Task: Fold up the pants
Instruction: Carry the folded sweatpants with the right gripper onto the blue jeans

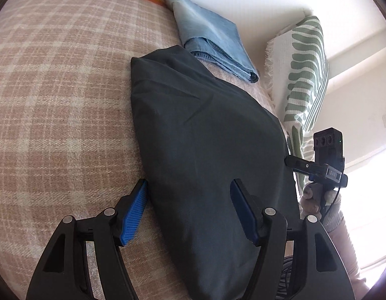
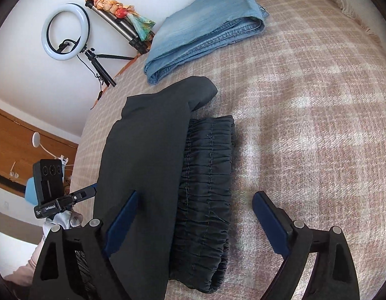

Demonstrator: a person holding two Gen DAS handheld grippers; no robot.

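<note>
Dark folded pants (image 1: 200, 135) lie on a beige plaid blanket (image 1: 62, 87). My left gripper (image 1: 189, 182) is open low over their near end. One blue pad sits at the fabric's left edge and the other stands over the cloth, neither pinching it. In the right wrist view the pants (image 2: 147, 155) show a smooth folded layer lying over the gathered elastic waistband (image 2: 208, 175). My right gripper (image 2: 196, 193) is open wide and straddles the waistband. Its left finger is over the smooth layer and its right finger over the bare blanket (image 2: 305, 112).
Folded light-blue jeans (image 1: 213, 40) (image 2: 205, 25) lie just beyond the dark pants. A green leaf-patterned pillow (image 1: 305, 75) lies along the bed's edge. A ring light (image 2: 65, 32) and a tripod with a colourful scarf (image 2: 117, 7) stand by the wall.
</note>
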